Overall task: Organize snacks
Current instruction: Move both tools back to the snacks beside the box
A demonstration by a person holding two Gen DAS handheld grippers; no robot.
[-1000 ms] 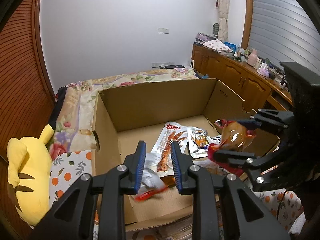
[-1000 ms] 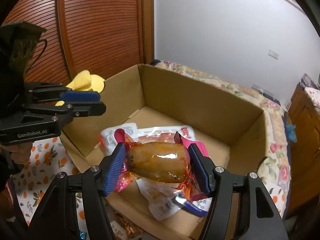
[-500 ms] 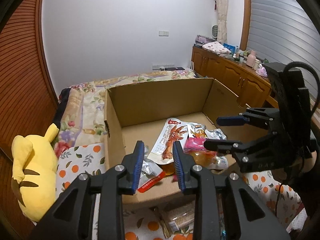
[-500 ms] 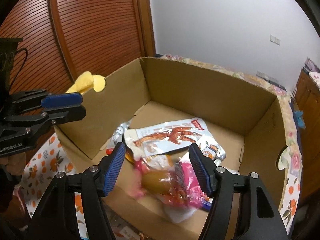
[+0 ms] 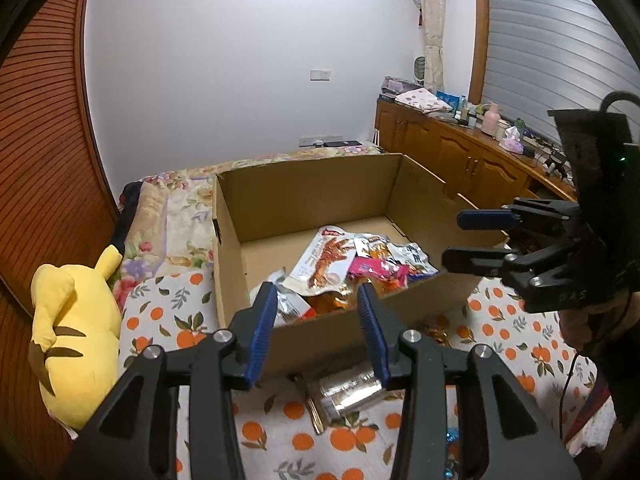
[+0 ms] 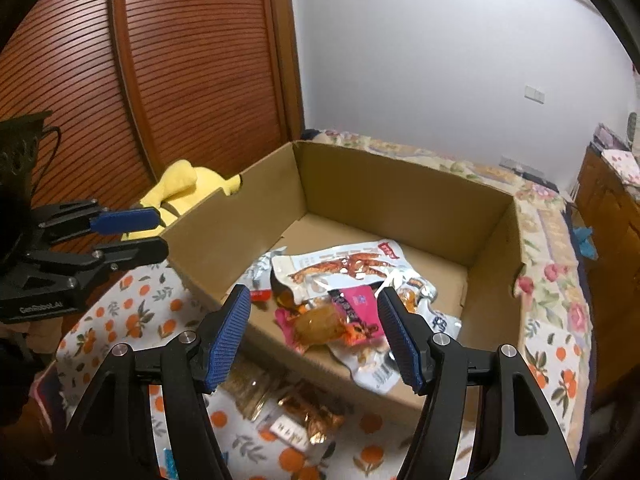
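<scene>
An open cardboard box [image 5: 312, 200] stands on the bed with several snack packets in it. Among them are a white packet printed with orange meat [image 5: 324, 260] and a pink-wrapped brown snack [image 6: 320, 324] lying loose near the front wall. My left gripper [image 5: 318, 332] hangs before the box's near wall; its jaws are opening and nothing is between them. Just above the front of the box [image 6: 400, 196], my right gripper [image 6: 314, 340] is open and empty, with the pink snack below it. Each gripper shows in the other's view: the right [image 5: 454, 239], the left [image 6: 160, 234].
A silver packet [image 5: 344, 392] and gold-wrapped snacks [image 6: 308, 408] lie on the orange-print bedspread [image 5: 168, 312] in front of the box. A yellow plush toy [image 5: 76, 340] sits to the left by a wooden slatted door [image 6: 180, 60]. Wooden cabinets [image 5: 460, 156] line the right.
The right gripper let the pink-wrapped snack drop into the box. Both grippers drew back toward the box's front. The left jaws have spread wider.
</scene>
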